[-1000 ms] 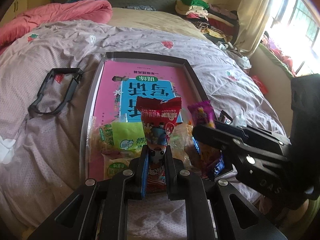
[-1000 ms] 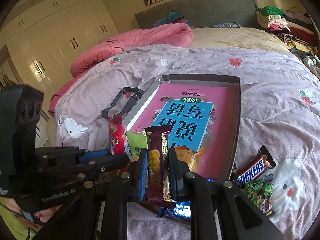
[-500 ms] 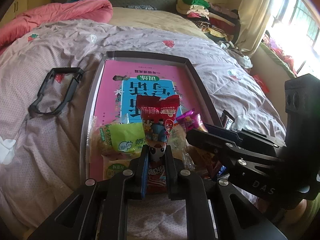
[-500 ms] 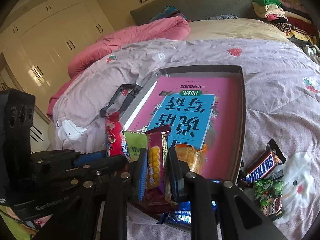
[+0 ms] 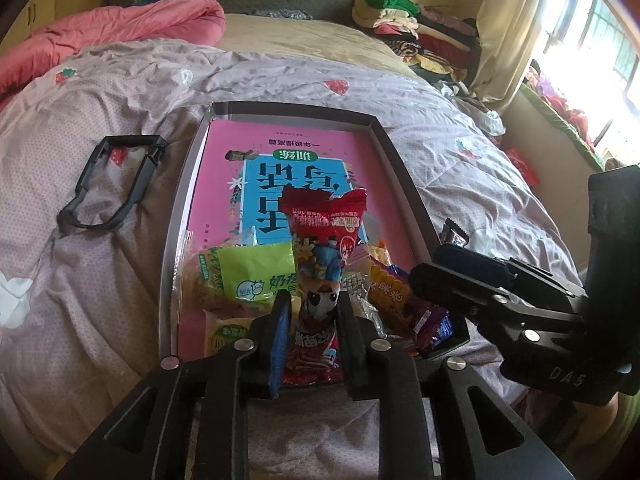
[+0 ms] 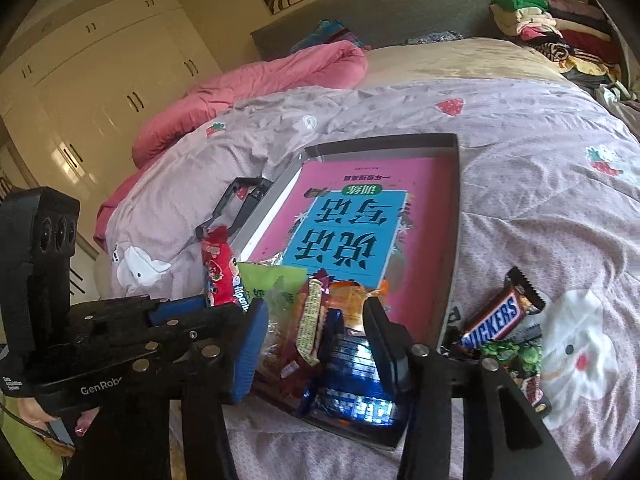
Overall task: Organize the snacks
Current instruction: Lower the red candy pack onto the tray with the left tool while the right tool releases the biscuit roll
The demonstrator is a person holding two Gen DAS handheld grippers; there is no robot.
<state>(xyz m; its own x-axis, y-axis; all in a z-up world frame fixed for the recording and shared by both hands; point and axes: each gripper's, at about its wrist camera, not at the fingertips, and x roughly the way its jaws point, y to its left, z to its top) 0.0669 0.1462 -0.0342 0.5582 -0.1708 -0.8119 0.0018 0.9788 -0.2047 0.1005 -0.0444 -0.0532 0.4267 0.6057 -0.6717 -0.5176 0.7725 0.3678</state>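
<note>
A lilac-grey duvet (image 5: 120,280) with tiny dots, red strawberries and white cartoon cats covers the bed. On it sits a dark grey tray (image 5: 172,240) holding a bright pink book (image 5: 288,160) with a sky-blue panel and white characters. The left gripper (image 5: 312,332) is black with a blue pad on one jaw, and it grips a red snack packet (image 5: 324,240) with white lettering and a blue cartoon figure. Beside it lies a lime-green packet (image 5: 256,272). A shiny dark blue wrapper (image 6: 352,380) lies between the black right gripper's (image 6: 316,344) jaws. A brown Snickers bar (image 6: 500,312) has blue lettering on white. A pink quilt (image 5: 112,32) is bunched behind.
</note>
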